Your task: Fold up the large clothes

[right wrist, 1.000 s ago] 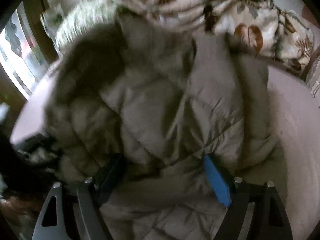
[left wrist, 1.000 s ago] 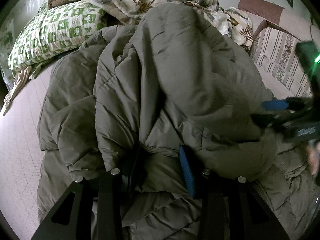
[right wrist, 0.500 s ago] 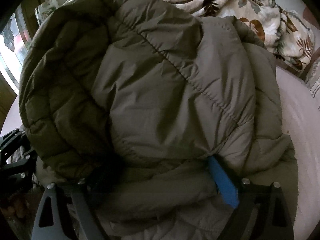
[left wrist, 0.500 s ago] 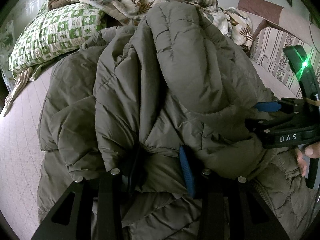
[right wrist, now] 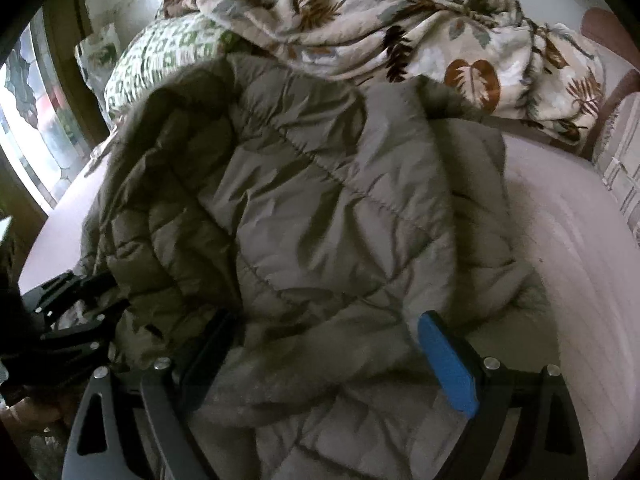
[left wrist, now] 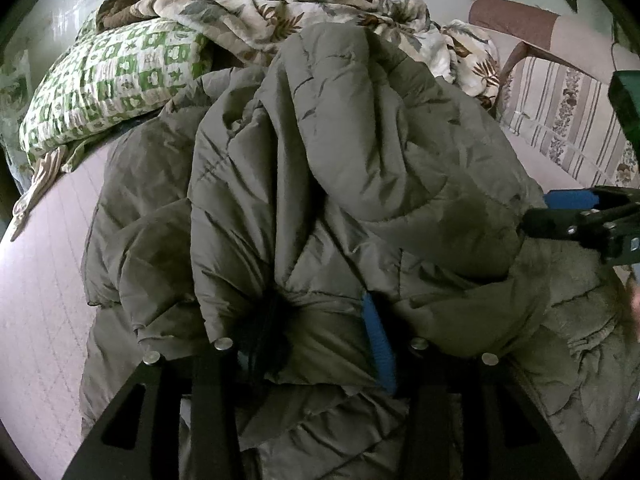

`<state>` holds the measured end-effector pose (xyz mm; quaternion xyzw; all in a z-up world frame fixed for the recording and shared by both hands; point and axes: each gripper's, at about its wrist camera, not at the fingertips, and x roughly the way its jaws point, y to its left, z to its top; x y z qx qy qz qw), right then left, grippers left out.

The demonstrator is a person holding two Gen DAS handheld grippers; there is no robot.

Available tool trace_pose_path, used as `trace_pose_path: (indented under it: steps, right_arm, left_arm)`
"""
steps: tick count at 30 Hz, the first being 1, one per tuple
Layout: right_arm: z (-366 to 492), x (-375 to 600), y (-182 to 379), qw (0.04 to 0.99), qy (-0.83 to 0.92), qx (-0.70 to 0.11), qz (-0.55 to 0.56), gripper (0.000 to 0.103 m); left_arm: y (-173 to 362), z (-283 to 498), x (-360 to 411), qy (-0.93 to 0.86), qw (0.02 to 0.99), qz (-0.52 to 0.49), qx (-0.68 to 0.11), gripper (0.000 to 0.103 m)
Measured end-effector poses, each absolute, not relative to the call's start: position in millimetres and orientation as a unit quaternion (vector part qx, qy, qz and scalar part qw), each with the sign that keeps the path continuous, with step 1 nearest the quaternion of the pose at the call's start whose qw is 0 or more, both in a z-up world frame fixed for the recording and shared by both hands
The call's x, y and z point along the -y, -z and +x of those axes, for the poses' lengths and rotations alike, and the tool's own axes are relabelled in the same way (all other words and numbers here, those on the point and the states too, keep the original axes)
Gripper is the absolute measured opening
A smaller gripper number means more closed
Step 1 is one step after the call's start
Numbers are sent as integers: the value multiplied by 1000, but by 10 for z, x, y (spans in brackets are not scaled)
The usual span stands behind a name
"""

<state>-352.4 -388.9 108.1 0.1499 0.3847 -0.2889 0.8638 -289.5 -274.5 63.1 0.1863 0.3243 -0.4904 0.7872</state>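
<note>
A large olive-grey quilted puffer coat (left wrist: 360, 184) lies bunched on the pink bed; it also fills the right wrist view (right wrist: 320, 220). My left gripper (left wrist: 316, 332) is shut on a pinched fold of the coat. My right gripper (right wrist: 324, 344) has its jaws spread wide, with coat fabric lying loosely between the blue pad (right wrist: 448, 364) and the dark finger. The right gripper also shows at the right edge of the left wrist view (left wrist: 568, 216), beside the coat's folded-over part. The left gripper shows at the left edge of the right wrist view (right wrist: 76, 312).
A green-and-white patterned pillow (left wrist: 108, 92) and a leaf-print blanket (right wrist: 420, 28) lie at the head of the bed. A striped floral sofa (left wrist: 560, 112) stands to the right. Pink mattress (right wrist: 580, 248) shows right of the coat. A window (right wrist: 28, 128) is at the left.
My right gripper has opened and let go of the coat part it carried over; that part now rests folded on top. The left gripper stays clamped in place.
</note>
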Motion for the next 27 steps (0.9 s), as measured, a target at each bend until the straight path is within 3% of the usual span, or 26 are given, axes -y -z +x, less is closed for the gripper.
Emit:
trace_pose_path:
  steps: [7, 17, 27]
  right_arm:
    - [-3889, 3799, -1154, 865, 289, -376, 164, 95]
    - [-4372, 3764, -1125, 867, 282, -364, 190, 95]
    - [-4507, 3610, -1100, 869, 272, -351, 218, 96]
  left_arm:
    - [-694, -2987, 2740, 482, 793, 202, -313, 52]
    - [-885, -3184, 2560, 469, 804, 207, -302, 79]
    - [-935, -3187, 2276, 427, 816, 187, -341, 80]
